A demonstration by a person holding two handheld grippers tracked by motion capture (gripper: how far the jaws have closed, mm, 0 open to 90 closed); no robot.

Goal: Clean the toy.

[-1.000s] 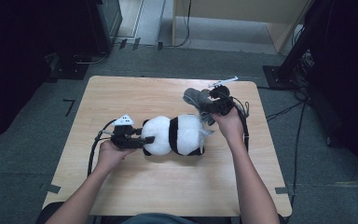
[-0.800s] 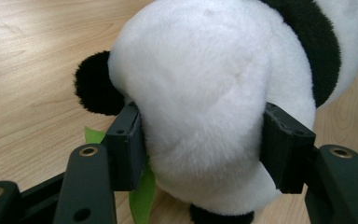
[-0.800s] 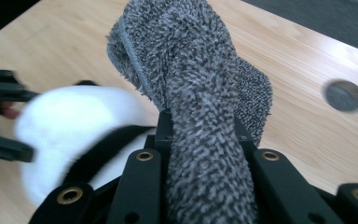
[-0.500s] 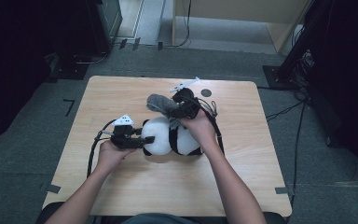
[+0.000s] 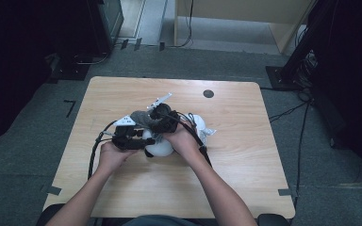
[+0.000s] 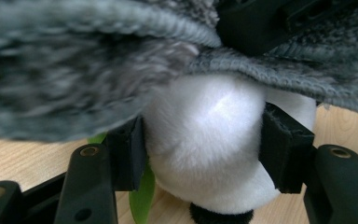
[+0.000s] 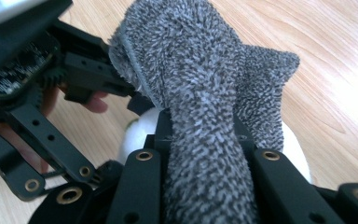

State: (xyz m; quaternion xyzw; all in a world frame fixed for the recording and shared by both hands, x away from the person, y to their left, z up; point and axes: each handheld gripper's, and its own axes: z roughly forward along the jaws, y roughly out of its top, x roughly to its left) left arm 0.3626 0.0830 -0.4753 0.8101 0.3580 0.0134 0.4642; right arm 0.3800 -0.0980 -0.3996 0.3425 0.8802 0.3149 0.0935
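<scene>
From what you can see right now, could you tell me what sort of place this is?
Probably a lab or recording workspace: a lone wooden table stands on grey carpet, loose cables run across the floor, and dark equipment stands surround it.

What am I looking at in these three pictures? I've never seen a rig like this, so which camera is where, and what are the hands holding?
No robot here: a person at a wooden table holds a hand-operated two-jaw gripper in each hand. The high view looks down from above the person's side. The other two come from cameras riding on the grippers, looking along their black jaws.

On the table lies a white and black plush toy. The left gripper clamps a white rounded part of it, a jaw pressing each side. The right gripper is shut on a grey fuzzy cloth, perhaps a sock or small garment, and holds it over the toy. A green bit peeks out beneath the toy; I can't tell what it is.
</scene>
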